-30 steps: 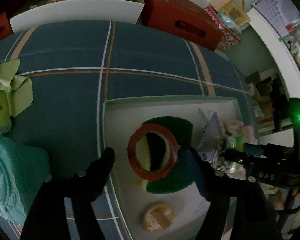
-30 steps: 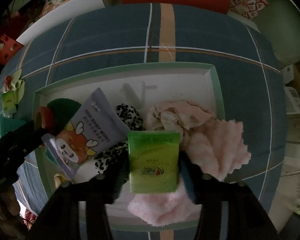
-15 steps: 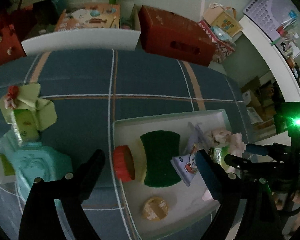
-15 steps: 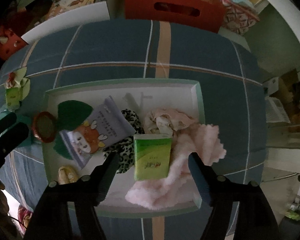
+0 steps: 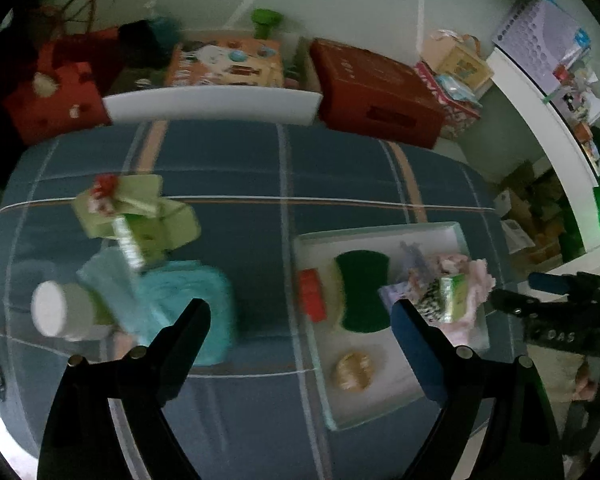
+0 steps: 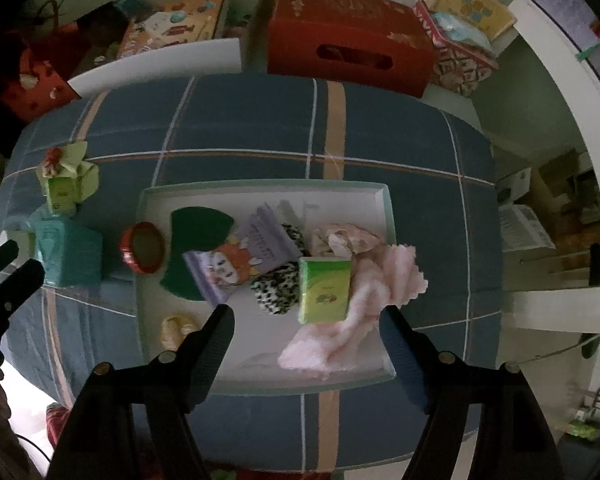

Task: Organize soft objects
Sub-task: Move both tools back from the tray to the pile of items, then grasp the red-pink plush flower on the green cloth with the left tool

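Both grippers' fingers spread and empty, left gripper [image 5: 300,312], right gripper [image 6: 304,318] above tray [image 6: 260,190], teal box [image 6: 68,256] beside red tape roll [image 6: 143,247] on plaid desk [image 6: 240,132]

A: What sits in the shallow white rectangular tray [image 6: 384,208]?

B: A green tissue packet [image 6: 325,291] lies on a fluffy pink cloth [image 6: 364,304] at the tray's right side. Left of it are a leopard-print fabric piece [image 6: 278,292], a purple wet-wipes pouch [image 6: 248,258] and a dark green sponge [image 6: 194,240].

A: And the right gripper [image 6: 306,330]?

B: Above the tray's near edge, jaws spread wide, holding nothing. A red ring of tape [image 6: 143,247] leans on the tray's left rim.
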A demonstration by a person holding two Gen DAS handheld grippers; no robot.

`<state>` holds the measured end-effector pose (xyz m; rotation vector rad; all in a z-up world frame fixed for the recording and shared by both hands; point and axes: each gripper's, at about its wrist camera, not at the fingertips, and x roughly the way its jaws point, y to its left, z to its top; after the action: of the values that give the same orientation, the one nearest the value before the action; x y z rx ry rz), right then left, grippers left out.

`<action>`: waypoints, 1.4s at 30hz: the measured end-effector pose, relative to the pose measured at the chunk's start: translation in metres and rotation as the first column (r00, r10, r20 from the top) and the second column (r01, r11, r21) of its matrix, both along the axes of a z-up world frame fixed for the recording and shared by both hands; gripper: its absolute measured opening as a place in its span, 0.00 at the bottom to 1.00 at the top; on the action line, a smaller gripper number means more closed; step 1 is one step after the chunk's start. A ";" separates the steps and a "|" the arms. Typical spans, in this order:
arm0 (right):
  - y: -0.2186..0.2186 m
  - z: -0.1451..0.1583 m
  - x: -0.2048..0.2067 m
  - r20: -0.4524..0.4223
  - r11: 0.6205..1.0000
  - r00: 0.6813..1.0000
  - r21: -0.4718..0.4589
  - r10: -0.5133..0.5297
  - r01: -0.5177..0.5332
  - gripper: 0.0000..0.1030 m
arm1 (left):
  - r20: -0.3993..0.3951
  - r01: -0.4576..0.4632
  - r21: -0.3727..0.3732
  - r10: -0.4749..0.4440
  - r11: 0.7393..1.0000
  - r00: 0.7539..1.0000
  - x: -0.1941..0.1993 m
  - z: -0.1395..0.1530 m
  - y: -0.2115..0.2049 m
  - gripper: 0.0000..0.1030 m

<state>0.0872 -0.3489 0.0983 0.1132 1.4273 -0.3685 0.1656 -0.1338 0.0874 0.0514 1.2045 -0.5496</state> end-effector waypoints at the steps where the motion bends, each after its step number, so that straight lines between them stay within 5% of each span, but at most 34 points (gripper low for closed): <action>1: 0.004 0.003 0.001 0.003 1.000 1.000 0.000 0.001 -0.001 0.76 | 0.003 -0.009 0.003 0.009 1.000 1.000 0.001 0.002 0.008 0.89; 22: 0.148 0.025 0.092 0.047 0.985 0.984 0.030 0.169 -0.171 0.76 | 0.027 -0.196 0.053 0.194 0.979 0.981 0.064 0.006 0.162 0.89; 42: 0.248 -0.030 0.183 0.003 0.953 0.959 0.107 0.285 -0.283 0.76 | -0.043 -0.272 0.071 0.275 0.960 0.960 0.135 -0.054 0.237 0.89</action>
<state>0.2705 -0.1014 0.0684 -0.0088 1.4512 -0.0556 0.3006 0.1030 0.0337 -0.0751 1.2557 -0.2709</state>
